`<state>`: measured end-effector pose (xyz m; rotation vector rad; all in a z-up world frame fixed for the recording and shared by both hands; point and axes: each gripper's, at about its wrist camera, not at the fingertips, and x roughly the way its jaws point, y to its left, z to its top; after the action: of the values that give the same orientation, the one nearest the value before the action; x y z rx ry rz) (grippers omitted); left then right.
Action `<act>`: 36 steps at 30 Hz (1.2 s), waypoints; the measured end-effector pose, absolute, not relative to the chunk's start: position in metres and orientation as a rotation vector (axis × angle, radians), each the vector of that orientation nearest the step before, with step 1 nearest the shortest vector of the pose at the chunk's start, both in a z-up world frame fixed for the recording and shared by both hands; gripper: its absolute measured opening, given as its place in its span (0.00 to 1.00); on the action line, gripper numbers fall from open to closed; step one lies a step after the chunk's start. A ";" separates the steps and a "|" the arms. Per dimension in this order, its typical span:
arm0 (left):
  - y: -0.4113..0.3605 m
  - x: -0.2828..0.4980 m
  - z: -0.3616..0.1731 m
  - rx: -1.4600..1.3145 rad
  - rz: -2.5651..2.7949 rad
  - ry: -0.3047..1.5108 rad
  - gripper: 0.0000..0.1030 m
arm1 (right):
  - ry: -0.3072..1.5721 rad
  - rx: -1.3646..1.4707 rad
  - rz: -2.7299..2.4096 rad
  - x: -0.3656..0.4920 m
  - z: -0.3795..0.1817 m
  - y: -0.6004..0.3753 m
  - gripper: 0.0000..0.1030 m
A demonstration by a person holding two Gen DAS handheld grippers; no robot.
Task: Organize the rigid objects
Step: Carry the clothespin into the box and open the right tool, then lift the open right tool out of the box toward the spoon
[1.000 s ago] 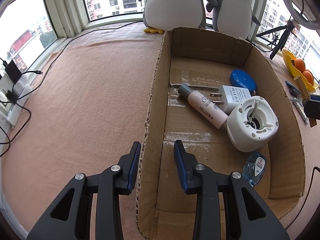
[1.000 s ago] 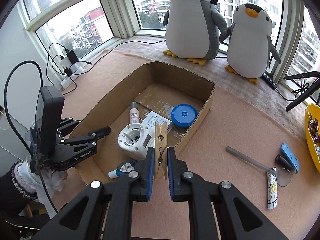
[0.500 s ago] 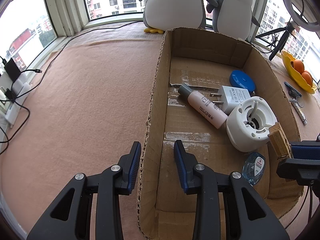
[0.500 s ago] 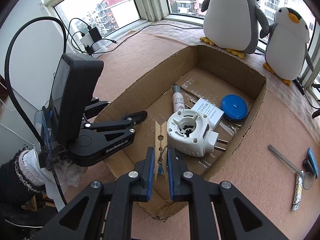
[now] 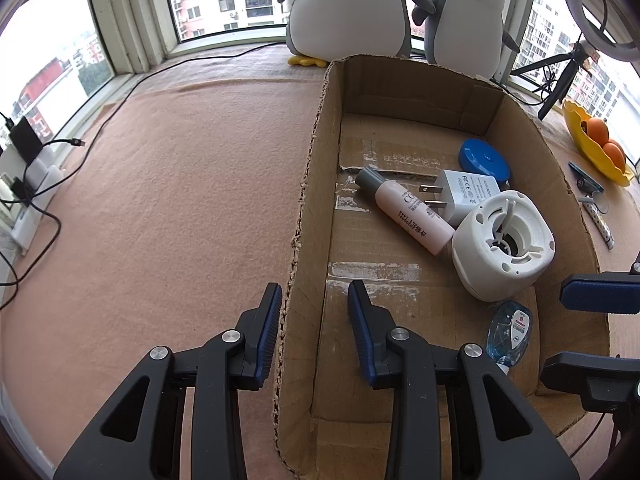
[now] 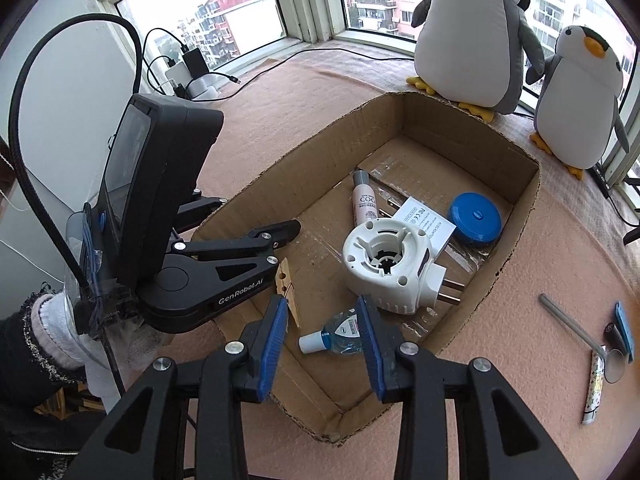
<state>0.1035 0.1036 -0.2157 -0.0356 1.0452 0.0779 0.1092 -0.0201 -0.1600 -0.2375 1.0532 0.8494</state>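
Observation:
An open cardboard box (image 5: 308,184) (image 6: 288,168) holds a pink bottle (image 5: 404,210) (image 6: 363,202), a white charger (image 5: 466,196), a blue round case (image 5: 484,158) (image 6: 475,218), a white plug-in device (image 5: 506,246) (image 6: 390,266) and a small blue bottle (image 5: 510,332) (image 6: 334,334). My left gripper (image 5: 314,324) is open, its jaws on either side of the box's left wall. My right gripper (image 6: 323,338) is open over the box's near end. A wooden clothespin (image 6: 289,294) is free of the pads, by the left finger inside the box.
Two plush penguins (image 6: 476,28) stand behind the box by the windows. A metal spoon (image 6: 572,324), a patterned tube (image 6: 594,386) and a blue clip (image 6: 624,330) lie on the pink cloth right of the box. A yellow fruit dish (image 5: 592,144) is far right. Cables and chargers (image 5: 28,160) lie left.
My right gripper moved over the box's near end and opened, letting go of the clothespin, which now sits inside the box. The left gripper has held still on the wall.

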 end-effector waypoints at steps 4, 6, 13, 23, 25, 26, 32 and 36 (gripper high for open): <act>0.104 0.103 -0.216 -0.034 0.079 1.045 0.32 | 1.050 -0.227 0.840 0.109 -0.158 -0.025 0.32; 0.104 0.103 -0.216 -0.033 0.079 1.045 0.32 | 1.054 -0.221 0.833 0.109 -0.158 -0.028 0.32; 0.104 0.103 -0.216 -0.033 0.079 1.045 0.32 | 1.043 -0.194 0.798 0.108 -0.155 -0.045 0.32; 0.104 0.103 -0.216 -0.031 0.079 1.045 0.32 | 1.027 -0.095 0.653 0.115 -0.150 -0.111 0.32; 0.104 0.103 -0.216 -0.028 0.079 1.045 0.32 | 1.024 -0.074 0.620 0.117 -0.150 -0.127 0.33; 0.104 0.103 -0.216 -0.028 0.080 1.045 0.32 | 1.026 -0.059 0.603 0.118 -0.151 -0.135 0.33; 0.104 0.103 -0.216 -0.025 0.081 1.045 0.32 | 1.041 0.016 0.494 0.129 -0.160 -0.185 0.33; 0.103 0.103 -0.215 -0.019 0.083 1.047 0.32 | 1.047 0.052 0.416 0.137 -0.167 -0.213 0.33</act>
<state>0.1034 0.1030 -0.2152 -0.0193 1.0466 0.0828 0.1373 -0.2134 -0.1670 0.0522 1.0471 0.4163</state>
